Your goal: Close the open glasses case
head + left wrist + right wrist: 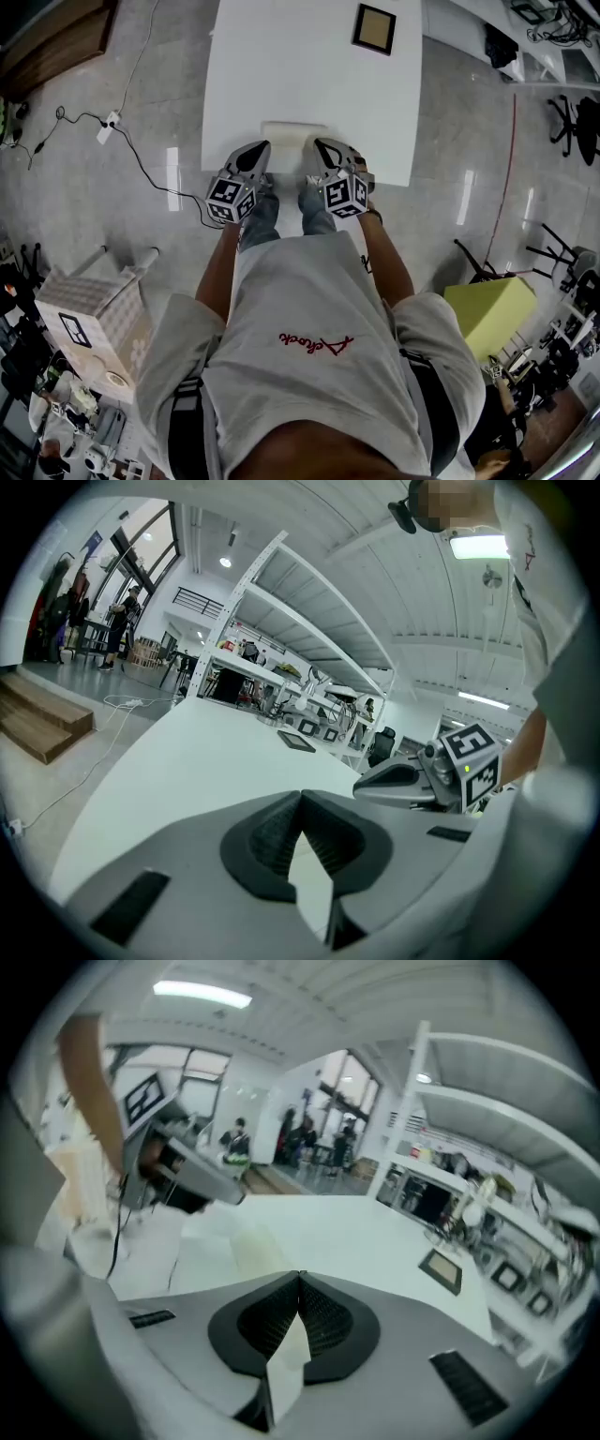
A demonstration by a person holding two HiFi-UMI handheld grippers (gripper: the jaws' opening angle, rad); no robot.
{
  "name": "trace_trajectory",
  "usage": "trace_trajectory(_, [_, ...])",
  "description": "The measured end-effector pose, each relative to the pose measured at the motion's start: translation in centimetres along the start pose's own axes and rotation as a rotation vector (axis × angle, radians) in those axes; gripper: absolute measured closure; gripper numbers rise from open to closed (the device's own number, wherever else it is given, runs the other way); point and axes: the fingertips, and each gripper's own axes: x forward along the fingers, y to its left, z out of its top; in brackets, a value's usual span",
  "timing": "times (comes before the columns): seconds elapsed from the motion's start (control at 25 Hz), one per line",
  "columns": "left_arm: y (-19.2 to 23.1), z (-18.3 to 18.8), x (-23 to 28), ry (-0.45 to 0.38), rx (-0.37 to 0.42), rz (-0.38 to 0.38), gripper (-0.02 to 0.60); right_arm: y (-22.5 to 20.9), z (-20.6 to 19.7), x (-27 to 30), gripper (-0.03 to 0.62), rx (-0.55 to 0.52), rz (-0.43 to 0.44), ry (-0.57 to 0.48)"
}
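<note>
Glasses case (292,130): pale, on white table (281,56) at near edge, between tips of L gripper (262,148) and R gripper (322,144). Lid pos. cannot be made out. Both grippers: jaws together, nothing between. Dark framed square (374,29): far edge, well apart. Floor: cable (141,164), yellow-green block (487,314). Shirt (309,375): red script, illegible.

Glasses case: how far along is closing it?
Nothing looks done: the case lies at the near edge of the table, lid state unclear. In hand: nothing; left gripper and right gripper hang beside it, both shut and empty. Left: the whole closing.
</note>
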Motion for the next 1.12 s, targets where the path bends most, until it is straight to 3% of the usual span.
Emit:
trace_trajectory(0.2, [0.1, 0.8, -0.1, -0.013, 0.008, 0.001, 0.554, -5.0, 1.7, -1.4, 0.577, 0.694, -0.076, -0.248])
trace_trajectory(0.24, [0.0, 0.9, 0.0, -0.014, 0.008, 0.002, 0.554, -5.6, 1.6, -1.7, 0.577, 0.782, -0.085, -0.289])
trace_trajectory(0.32, [-0.1, 1.0, 0.1, -0.013, 0.010, 0.002, 0.554, -6.3, 1.3, -2.2, 0.577, 0.858, -0.102, -0.329])
trace_trajectory(0.68, [-0.5, 2.5, 0.6, -0.046, 0.028, 0.006, 0.554, -6.0, 1.8, -3.2, 0.577, 0.708, -0.102, -0.316])
trace_trajectory(1.12, [-1.4, 11.1, 2.1, -0.195, 0.155, -0.014, 0.554, -10.6, 8.9, -4.7, 0.577, 0.531, -0.122, -0.477])
